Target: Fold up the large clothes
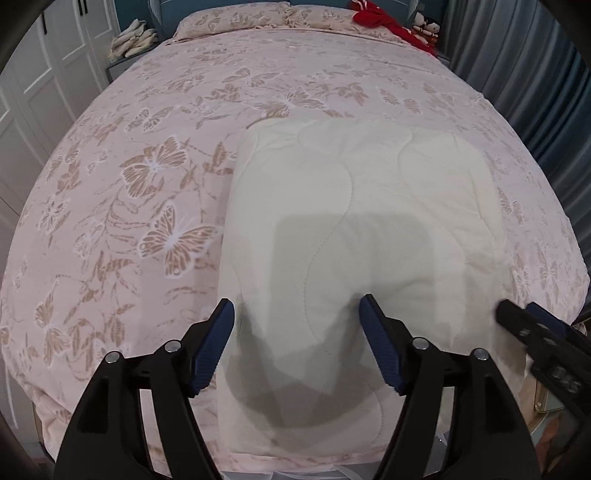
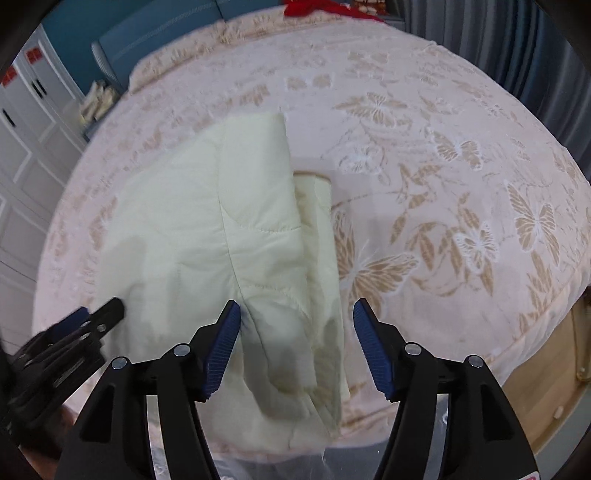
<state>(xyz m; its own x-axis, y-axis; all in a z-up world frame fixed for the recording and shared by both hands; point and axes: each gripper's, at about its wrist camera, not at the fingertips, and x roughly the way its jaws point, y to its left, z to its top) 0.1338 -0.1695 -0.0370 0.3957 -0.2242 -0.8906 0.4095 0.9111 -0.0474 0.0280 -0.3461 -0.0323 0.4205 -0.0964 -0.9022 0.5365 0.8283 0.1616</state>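
A cream quilted blanket (image 1: 354, 229) lies folded into a thick rectangle on the pink butterfly-print bed (image 1: 147, 155), near its front edge. My left gripper (image 1: 297, 321) is open above the blanket's near left part and holds nothing. My right gripper (image 2: 295, 325) is open above the blanket's right edge (image 2: 258, 229), where stacked layers show, and holds nothing. The right gripper also shows in the left wrist view (image 1: 532, 332); the left gripper shows in the right wrist view (image 2: 85, 325).
Pillows (image 1: 236, 18) lie at the bed's head, with a red cloth (image 1: 384, 18) at its far right. A cloth pile (image 1: 133, 40) sits on a nightstand. White wardrobe doors (image 1: 40, 74) stand left, grey curtains (image 1: 524, 62) right. The wooden bed frame (image 2: 546, 373) shows below.
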